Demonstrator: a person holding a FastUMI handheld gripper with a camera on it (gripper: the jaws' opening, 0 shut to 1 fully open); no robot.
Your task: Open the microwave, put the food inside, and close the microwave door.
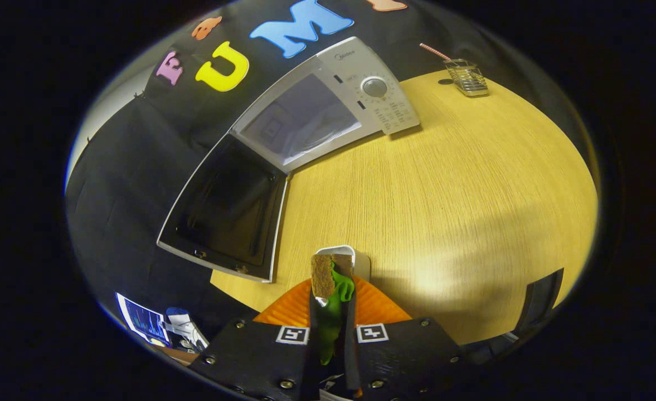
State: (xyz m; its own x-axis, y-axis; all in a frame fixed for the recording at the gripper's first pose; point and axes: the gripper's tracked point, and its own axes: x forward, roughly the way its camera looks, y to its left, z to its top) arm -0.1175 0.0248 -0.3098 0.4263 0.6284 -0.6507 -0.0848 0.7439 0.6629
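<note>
1. The gripper is closed narrow on the food, both fingers pressing on its sides.
2. The food is a sandwich: a brown, grainy bread slice with green, leafy filling hanging between the fingers.
3. Beneath it sit an orange ribbed plate and a white container on the wooden table.
4. Well beyond the fingers stands the microwave, its door swung wide open, showing the pale cavity.
5. A wire rack stands at the table's far side.
</note>
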